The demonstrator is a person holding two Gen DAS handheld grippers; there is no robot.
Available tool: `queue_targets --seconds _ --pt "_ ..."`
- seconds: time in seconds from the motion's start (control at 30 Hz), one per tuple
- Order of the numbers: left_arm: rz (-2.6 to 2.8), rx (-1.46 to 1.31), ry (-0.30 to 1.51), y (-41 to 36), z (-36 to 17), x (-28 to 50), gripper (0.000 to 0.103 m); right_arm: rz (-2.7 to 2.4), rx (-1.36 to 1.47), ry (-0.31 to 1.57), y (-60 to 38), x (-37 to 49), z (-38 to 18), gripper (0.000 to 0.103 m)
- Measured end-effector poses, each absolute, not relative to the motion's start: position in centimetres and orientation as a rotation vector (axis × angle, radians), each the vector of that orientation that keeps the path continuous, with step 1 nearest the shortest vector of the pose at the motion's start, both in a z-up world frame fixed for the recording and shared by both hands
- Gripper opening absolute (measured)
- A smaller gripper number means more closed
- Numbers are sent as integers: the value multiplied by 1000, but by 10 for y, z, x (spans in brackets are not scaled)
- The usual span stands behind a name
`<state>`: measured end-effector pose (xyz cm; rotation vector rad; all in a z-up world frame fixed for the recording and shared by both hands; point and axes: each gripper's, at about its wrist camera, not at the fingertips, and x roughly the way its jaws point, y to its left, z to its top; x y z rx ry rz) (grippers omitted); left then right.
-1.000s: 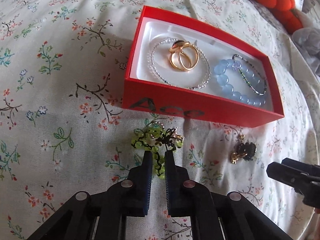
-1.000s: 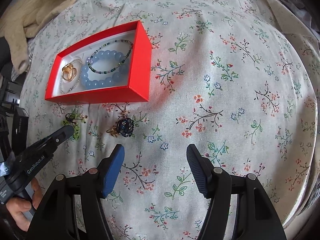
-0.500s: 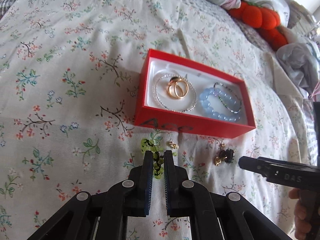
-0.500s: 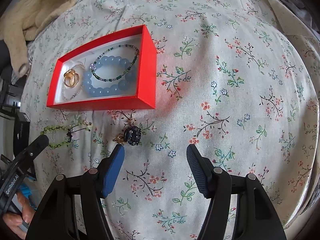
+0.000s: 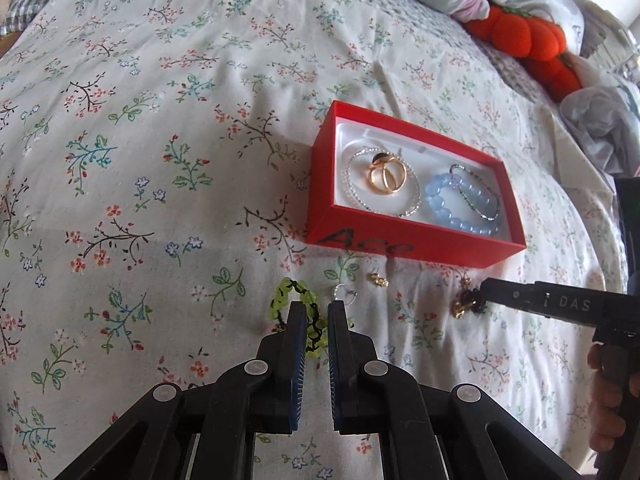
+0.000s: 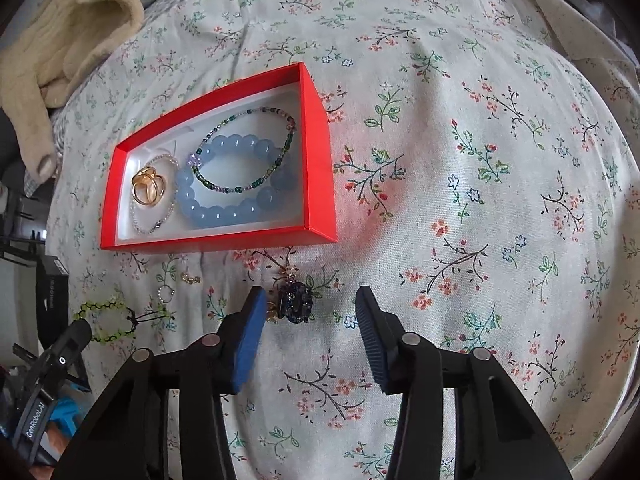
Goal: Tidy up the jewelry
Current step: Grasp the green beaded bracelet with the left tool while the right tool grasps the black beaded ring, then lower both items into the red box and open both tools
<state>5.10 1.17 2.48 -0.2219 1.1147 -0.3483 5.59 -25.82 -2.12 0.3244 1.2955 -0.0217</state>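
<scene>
At 11 o'clock off the right claw (image 6: 308,304), dark pendant (image 6: 295,303) between closing jaws, nearer the left pad; left claw (image 5: 317,310) pinches green bracelet (image 5: 294,300).

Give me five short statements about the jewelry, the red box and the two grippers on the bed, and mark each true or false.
1. The light blue round-bead bracelet lies inside the red cardboard box. True.
2. The two gold rings lie on the floral bedsheet outside the box. False: they are in the box, inside the thin clear-bead bracelet.
3. The left gripper is shut on the green bead bracelet with black cord. True.
4. The right gripper is pinching the blue bracelet. False: its jaws are closing around the dark beaded ornament on the sheet.
5. The box stands empty. False: it holds bracelets and rings.
</scene>
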Motion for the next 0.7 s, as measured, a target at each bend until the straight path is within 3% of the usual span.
queue_targets --seconds 0.17,0.3,0.7 --pt "-344 -213 1123 10 21 51 5 -29 349 1320 -254 63 -32 36" --pt "-344 -204 1127 8 19 51 5 -33 346 1329 -254 64 -38 22" --pt "-367 -243 1052 2 37 53 5 22 386 1230 -257 40 -3 22"
